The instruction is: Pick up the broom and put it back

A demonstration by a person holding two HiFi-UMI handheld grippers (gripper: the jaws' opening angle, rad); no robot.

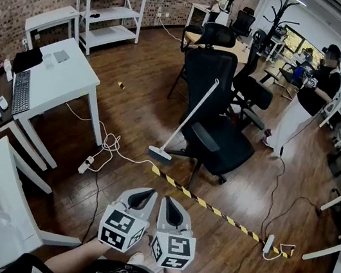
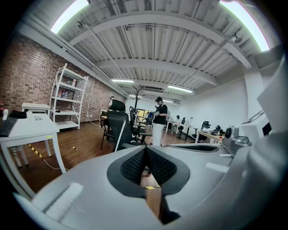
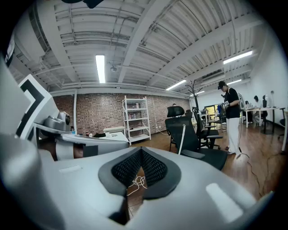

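Broom (image 1: 190, 118) leaning on a black chair (image 1: 222, 142)
Its head rests on the floor, well apart from the left gripper (image 1: 144, 193) and right gripper (image 1: 170, 201), both closed on nothing.

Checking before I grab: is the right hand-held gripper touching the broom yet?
Apart. The head view shows the right hand-held gripper, jaws shut, with bare floor and striped tape between it and the broom.
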